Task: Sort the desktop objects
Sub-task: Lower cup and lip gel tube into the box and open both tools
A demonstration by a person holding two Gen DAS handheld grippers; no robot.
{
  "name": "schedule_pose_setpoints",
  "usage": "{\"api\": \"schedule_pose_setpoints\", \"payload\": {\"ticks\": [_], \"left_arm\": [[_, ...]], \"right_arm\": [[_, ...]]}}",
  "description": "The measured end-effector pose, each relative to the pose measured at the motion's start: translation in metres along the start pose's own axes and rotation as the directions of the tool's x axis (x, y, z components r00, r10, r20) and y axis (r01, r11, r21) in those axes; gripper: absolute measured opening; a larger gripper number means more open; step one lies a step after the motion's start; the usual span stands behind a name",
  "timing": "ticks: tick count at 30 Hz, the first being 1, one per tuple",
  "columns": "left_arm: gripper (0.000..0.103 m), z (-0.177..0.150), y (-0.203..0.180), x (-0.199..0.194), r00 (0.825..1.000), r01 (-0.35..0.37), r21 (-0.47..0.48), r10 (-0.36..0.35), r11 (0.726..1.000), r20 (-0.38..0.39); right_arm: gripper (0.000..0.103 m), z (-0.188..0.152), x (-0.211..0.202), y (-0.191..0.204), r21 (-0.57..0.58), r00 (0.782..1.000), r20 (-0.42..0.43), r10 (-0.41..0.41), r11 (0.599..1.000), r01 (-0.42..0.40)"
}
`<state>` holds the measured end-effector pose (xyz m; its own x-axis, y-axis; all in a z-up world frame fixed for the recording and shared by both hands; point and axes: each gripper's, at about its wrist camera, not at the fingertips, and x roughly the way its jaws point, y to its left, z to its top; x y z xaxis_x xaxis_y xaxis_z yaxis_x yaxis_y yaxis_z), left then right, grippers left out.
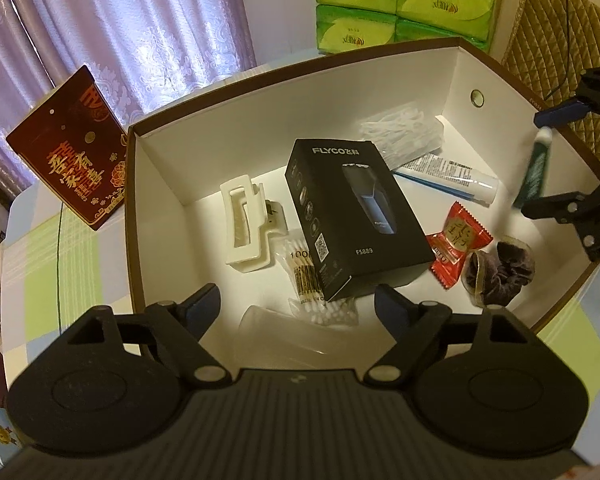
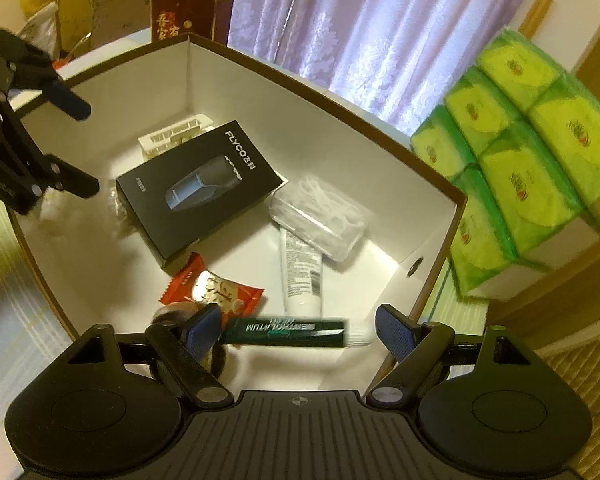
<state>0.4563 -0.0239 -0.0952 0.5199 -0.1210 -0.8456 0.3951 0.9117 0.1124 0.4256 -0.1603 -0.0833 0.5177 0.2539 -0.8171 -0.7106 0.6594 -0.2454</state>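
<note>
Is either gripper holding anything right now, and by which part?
Nothing is held. The left gripper is open and empty. The right gripper is open too; the blurred green tube lies between its jaws, apparently just released.

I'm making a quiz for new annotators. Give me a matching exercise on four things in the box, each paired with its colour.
Things:
1. shaver box
2. hair claw
3. candy wrapper
4. lip balm tube

Colours:
a. dark green
b. red
c. black
d. white

Pairs: 1-c, 2-d, 3-b, 4-a
</note>
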Motion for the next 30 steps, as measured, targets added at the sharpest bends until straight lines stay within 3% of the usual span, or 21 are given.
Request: {"api": "schedule_pose_setpoints", "payload": {"ticks": [5,9,17,24,30], "left_arm": [[0.085,-0.001,0.003,-0.005,1.000,0.004,-0.030,-0.004,1.000,0.011],[0.086,-0.004,0.004,-0.009,1.000,0.009,-0.052,-0.008,0.999,0.016],[0.091,-0.007,0.001,-0.020,0.999,0.004,-0.080,-0.001,0.997,0.034],[0.096,-0.011,-0.005,-0.035,0.997,-0.020,-0.090,0.026,0.996,0.069],[0.096,-0.017,-0.011,-0.054,0.992,-0.040,-0.100,0.051,0.994,0.113]], "right_arm": [[0.085,-0.002,-0.002,-0.001,-0.004,1.000,0.022,0.004,1.000,-0.004],[0.095,-0.005,-0.010,0.001,0.021,0.999,0.043,0.033,0.999,-0.034],[0.101,-0.013,-0.029,0.006,0.084,0.995,0.084,0.053,0.995,-0.060],[0.101,-0.017,-0.044,0.009,0.188,0.989,0.128,0.075,0.977,-0.099],[0.101,-0.022,-0.056,0.018,0.273,0.989,0.144,0.035,0.959,-0.073]]}}
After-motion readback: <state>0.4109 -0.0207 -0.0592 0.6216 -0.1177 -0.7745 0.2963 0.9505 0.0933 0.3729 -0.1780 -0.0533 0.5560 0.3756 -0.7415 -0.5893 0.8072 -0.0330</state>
